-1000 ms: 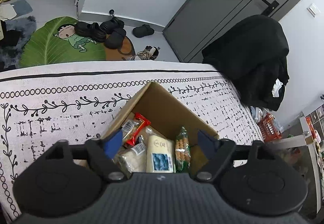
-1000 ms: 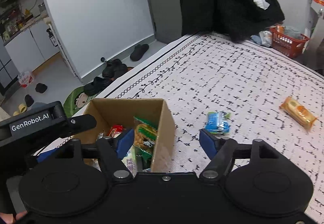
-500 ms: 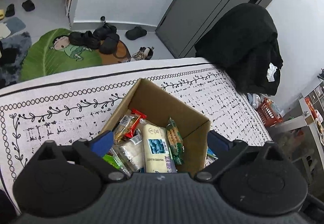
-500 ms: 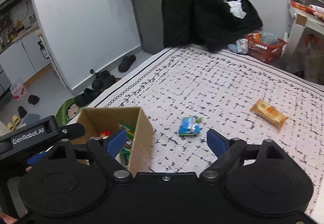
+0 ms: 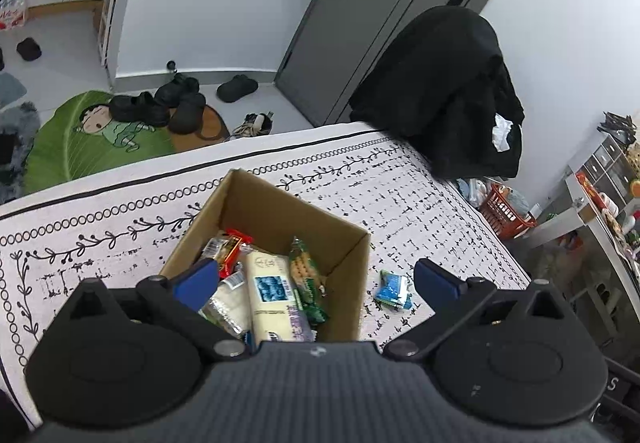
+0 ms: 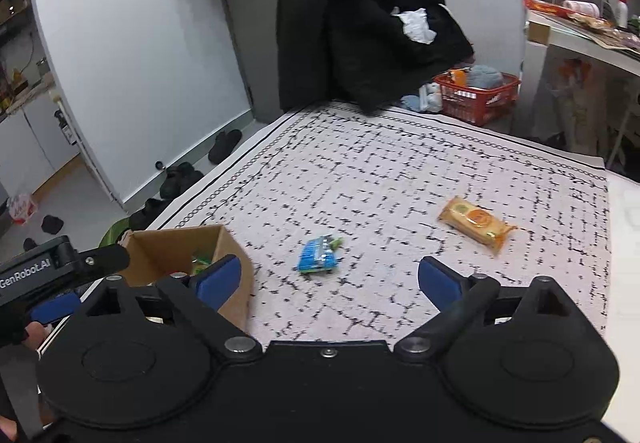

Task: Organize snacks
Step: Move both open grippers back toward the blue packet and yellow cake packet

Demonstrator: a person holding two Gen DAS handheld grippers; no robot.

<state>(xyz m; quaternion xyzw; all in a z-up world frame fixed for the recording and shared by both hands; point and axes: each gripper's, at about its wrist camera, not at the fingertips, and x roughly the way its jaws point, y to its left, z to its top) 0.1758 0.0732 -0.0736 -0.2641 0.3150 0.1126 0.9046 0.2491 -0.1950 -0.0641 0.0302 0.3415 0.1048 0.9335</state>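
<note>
An open cardboard box [image 5: 256,209] stands on the patterned white cloth [image 5: 420,211] and holds several snack packets, among them a long white one [image 5: 270,293] and a green one [image 5: 306,279]. My left gripper [image 5: 316,283] is open and empty, raised above the box. A small blue packet [image 5: 393,290] lies on the cloth right of the box; it also shows in the right wrist view [image 6: 318,255]. An orange packet [image 6: 476,223] lies farther right. My right gripper [image 6: 330,279] is open and empty, above the cloth between the box [image 6: 176,247] and the packets.
A black coat [image 6: 360,27] hangs over the far edge of the surface. A red basket [image 6: 478,95] sits on the floor beyond it, and a cluttered white desk [image 6: 580,47] stands at the right. Shoes [image 5: 160,105] and a green mat lie on the floor left.
Both grippers have risen and drawn back from the box. The right view has swung right, so the blue and orange packets sit nearer the middle. Both stay open and empty.
</note>
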